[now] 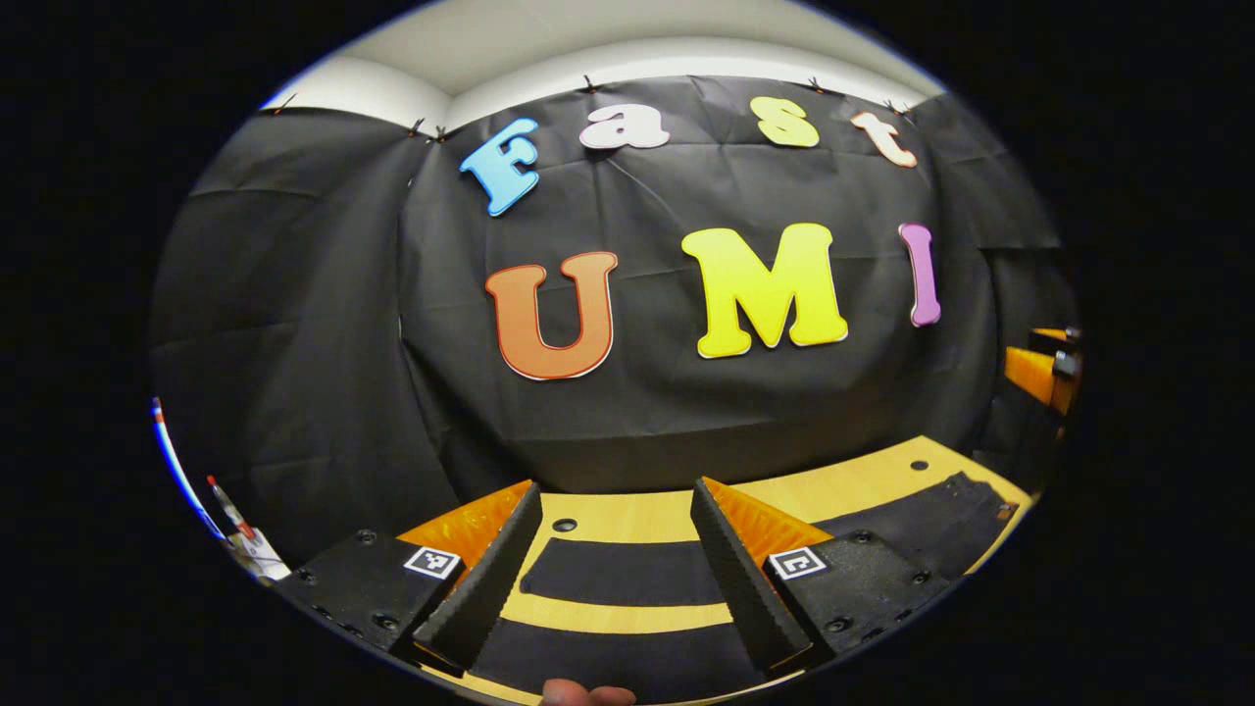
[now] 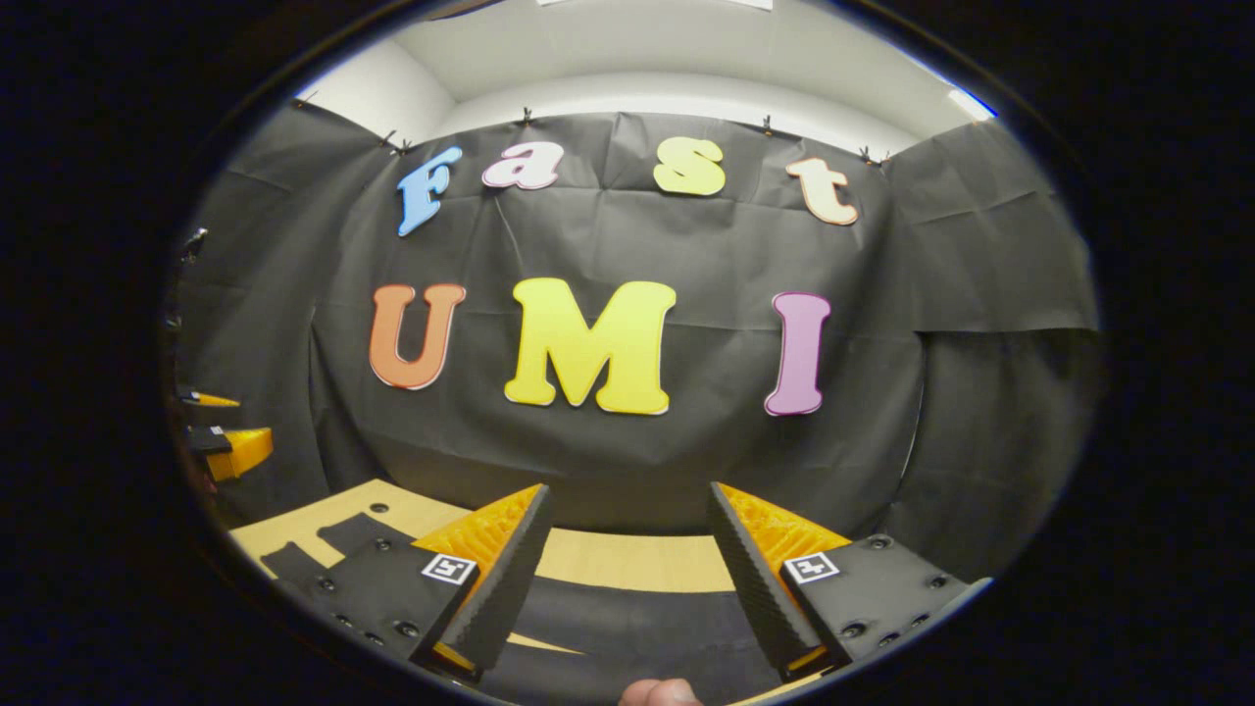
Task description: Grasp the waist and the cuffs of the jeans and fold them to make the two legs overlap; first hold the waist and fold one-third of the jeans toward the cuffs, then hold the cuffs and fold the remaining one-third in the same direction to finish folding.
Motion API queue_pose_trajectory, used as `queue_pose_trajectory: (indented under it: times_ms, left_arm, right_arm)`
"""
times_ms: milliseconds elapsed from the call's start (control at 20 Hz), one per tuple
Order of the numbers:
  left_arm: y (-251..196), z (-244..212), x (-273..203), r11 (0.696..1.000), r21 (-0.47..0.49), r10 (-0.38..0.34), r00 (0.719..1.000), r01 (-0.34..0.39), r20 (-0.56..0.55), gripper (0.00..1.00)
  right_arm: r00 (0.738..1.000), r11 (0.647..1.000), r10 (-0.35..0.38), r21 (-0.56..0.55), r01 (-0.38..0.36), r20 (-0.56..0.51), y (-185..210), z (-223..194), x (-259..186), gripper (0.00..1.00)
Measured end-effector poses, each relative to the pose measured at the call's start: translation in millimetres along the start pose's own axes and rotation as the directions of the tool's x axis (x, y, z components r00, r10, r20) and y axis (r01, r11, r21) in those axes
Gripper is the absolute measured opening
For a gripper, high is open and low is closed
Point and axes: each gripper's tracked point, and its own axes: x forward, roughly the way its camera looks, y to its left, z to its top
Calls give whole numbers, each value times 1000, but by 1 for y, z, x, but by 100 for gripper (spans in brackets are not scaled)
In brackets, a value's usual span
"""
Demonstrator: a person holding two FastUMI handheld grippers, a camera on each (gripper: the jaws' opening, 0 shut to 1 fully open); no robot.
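Dark jeans (image 1: 627, 574) lie flat on a wooden table (image 1: 637, 510). In the left gripper view two dark legs run as bands across the wood below my left gripper (image 1: 616, 505), which is open and hovers above them holding nothing. The cloth widens toward the right (image 1: 941, 520). In the right gripper view my right gripper (image 2: 629, 502) is open over the dark jeans (image 2: 637, 618), and two dark ends of the cloth (image 2: 328, 544) lie at the left. The right gripper (image 1: 1047, 371) shows far off at the left view's right edge, the left gripper (image 2: 230, 446) at the right view's left edge.
The black cloth wall (image 1: 686, 392) rises just behind the table's far edge. Small round holes (image 1: 564, 525) dot the tabletop. A thumb (image 1: 588, 694) shows at the bottom of the left gripper view, and another thumb (image 2: 662, 691) in the right gripper view.
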Motion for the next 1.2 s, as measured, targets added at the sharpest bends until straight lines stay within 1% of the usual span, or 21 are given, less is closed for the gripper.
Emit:
queue_pose_trajectory:
  times_ms: [150, 200, 250, 300, 400, 500, 550, 600, 750, 950, 1000, 1100, 1150, 1200]
  left_arm:
    - [4, -14, -2, 998, 66, -19, 999, 21, -31, 99]
    - [6, -19, -3, 996, 81, -22, 999, 25, -38, 100]
    - [5, -20, -4, 996, 89, -25, 999, 29, -41, 100]
    - [4, -20, -4, 995, 92, -28, 999, 31, -43, 99]
    - [3, -23, -5, 996, 85, -31, 998, 36, -51, 99]
    - [7, -29, -4, 998, 52, -23, 997, 27, -74, 99]
    - [10, -34, -4, 999, 32, -15, 996, 18, -88, 94]
    - [13, -37, -5, 1000, 12, -4, 995, 5, -101, 99]
    - [21, -42, -6, 1000, -20, 19, 992, -21, -126, 99]
    - [29, -47, -6, 998, -50, 36, 989, -44, -143, 99]
    - [31, -50, -7, 996, -68, 43, 987, -54, -153, 99]
    - [40, -63, -9, 988, -128, 61, 979, -87, -196, 99]
    - [45, -73, -11, 979, -173, 68, 972, -109, -225, 99]
    - [50, -84, -15, 963, -232, 71, 963, -134, -261, 99]
  right_arm:
    - [1000, 999, -11, -41, 10, -19, -19, -10, 0, 96]
    - [1000, 999, -15, -50, 14, -25, -25, -13, -1, 98]
    - [999, 998, -17, -54, 16, -31, -26, -16, -1, 96]
    - [999, 999, -16, -51, 15, -36, -27, -18, -2, 98]
    - [999, 999, -16, -47, 14, -45, -27, -21, -3, 97]
    - [998, 999, -18, -39, 16, -53, -28, -23, -3, 96]
    - [998, 999, -24, -32, 22, -58, -32, -25, -3, 96]
    - [997, 999, -32, -27, 31, -63, -36, -27, -2, 96]
    - [996, 998, -54, -21, 52, -72, -46, -30, -1, 96]
    - [996, 998, -56, -6, 56, -76, -49, -32, 1, 98]
    - [994, 998, -63, 18, 65, -90, -54, -36, 0, 96]
    - [985, 989, -99, 93, 112, -139, -73, -50, -1, 96]
    - [978, 979, -120, 143, 145, -172, -85, -60, -3, 96]
    - [968, 964, -143, 190, 184, -208, -99, -72, -4, 99]
